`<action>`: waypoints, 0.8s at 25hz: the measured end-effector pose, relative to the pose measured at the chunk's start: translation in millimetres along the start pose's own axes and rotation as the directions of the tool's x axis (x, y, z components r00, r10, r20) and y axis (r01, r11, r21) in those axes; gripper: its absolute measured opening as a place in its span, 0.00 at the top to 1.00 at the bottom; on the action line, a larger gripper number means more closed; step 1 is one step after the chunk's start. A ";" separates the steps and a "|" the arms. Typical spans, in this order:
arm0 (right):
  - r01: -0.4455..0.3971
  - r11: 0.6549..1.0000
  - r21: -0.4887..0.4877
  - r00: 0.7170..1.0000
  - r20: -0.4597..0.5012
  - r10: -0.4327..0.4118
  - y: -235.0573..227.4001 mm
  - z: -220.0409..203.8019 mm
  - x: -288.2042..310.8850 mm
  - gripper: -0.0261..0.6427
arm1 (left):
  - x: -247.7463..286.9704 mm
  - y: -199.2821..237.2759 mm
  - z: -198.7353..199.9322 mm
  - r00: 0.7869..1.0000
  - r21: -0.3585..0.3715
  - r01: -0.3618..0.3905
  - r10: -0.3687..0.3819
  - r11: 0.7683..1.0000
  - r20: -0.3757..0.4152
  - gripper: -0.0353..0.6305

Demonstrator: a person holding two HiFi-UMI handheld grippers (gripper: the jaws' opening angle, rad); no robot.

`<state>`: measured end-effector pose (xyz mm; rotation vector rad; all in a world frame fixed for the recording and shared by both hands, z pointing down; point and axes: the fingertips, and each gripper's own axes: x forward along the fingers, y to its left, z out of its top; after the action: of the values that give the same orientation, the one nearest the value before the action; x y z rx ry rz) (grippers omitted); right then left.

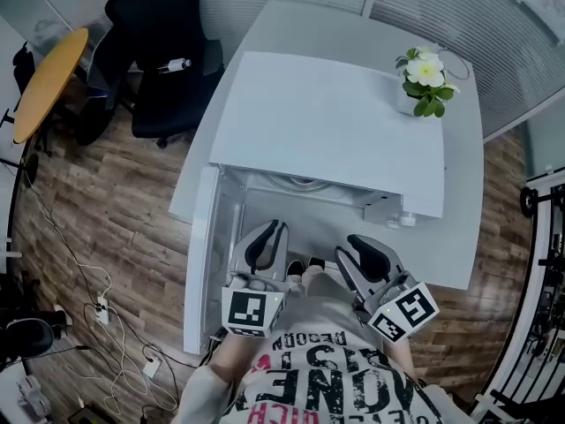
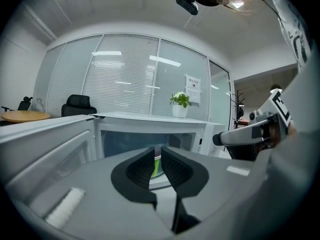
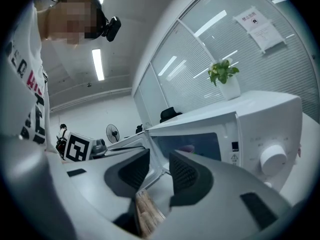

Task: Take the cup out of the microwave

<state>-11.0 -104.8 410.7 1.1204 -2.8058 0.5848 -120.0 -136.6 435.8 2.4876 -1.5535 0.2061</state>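
Observation:
A white microwave stands on a white table with its door swung open to the left. Inside it, on the turntable, a green cup shows through the narrow gap of my left gripper's jaws; it is farther in and untouched. In the head view the left gripper and the right gripper hover side by side just in front of the opening. The right gripper is open with nothing between its jaws, and the cup appears faintly inside the cavity.
A potted plant sits on the microwave's top at the right. A control dial is on its right front. A black office chair and a round wooden table stand at the left, with cables on the floor.

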 end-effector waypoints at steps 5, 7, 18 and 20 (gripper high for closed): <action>-0.023 1.000 -0.005 1.000 -0.006 0.023 -10.7 8.6 1.1 0.76 | 8.4 -8.4 7.9 1.000 0.023 0.001 -0.001 1.000 0.012 0.87; -0.027 1.000 -0.006 1.000 0.000 0.027 -15.9 12.2 1.6 0.76 | 11.0 -11.6 12.2 1.000 0.038 0.000 -0.001 0.999 0.016 0.87; -0.051 0.999 -0.004 0.999 0.004 0.051 -38.6 13.8 -7.2 0.78 | 21.1 -16.8 22.4 0.998 0.041 -0.064 0.063 0.997 0.027 0.87; -0.067 0.998 -0.014 0.998 0.004 0.067 -40.6 13.9 -8.3 0.78 | 22.8 -18.9 24.0 0.997 0.053 -0.075 0.073 0.996 0.038 0.87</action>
<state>23.7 -131.5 409.3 1.0302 -2.8566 0.5685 -92.8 -154.2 415.8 2.4904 -1.6776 0.2189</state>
